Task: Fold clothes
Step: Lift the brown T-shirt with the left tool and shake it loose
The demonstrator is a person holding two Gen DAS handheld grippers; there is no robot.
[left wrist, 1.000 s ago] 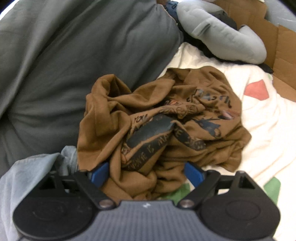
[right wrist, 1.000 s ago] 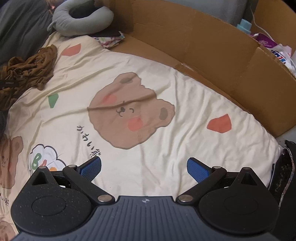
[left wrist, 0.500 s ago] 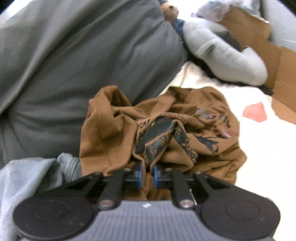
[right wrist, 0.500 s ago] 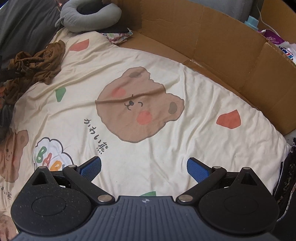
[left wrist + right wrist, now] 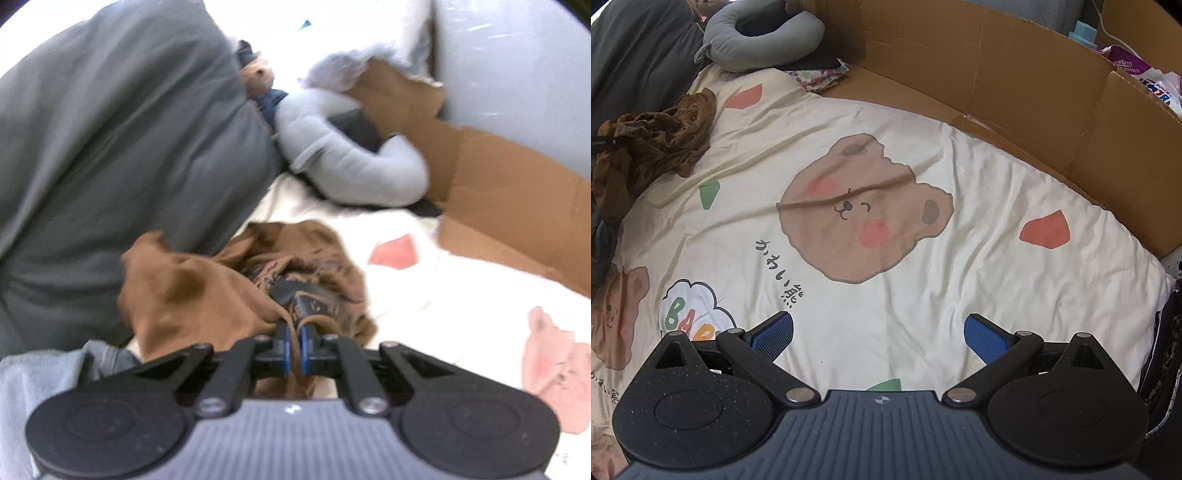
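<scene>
The left claw [image 5: 293,345] is pinched tight on the brown shirt [image 5: 207,295], a crumpled heap right in front of it on the bed [image 5: 960,184]. Best to lift slowly so it shakes loose, then lay it flat ahead of the right claw [image 5: 879,334], whose pads stand wide apart, holding nothing.

Ahead of right gripper [image 5: 879,334]: open bear-print bedsheet [image 5: 960,288], jaws apart over it.
Beyond the sheet: cardboard wall [image 5: 1015,66].
Left of left gripper [image 5: 293,349]: grey duvet [image 5: 110,147].
Ahead: neck pillow [image 5: 351,166].
</scene>
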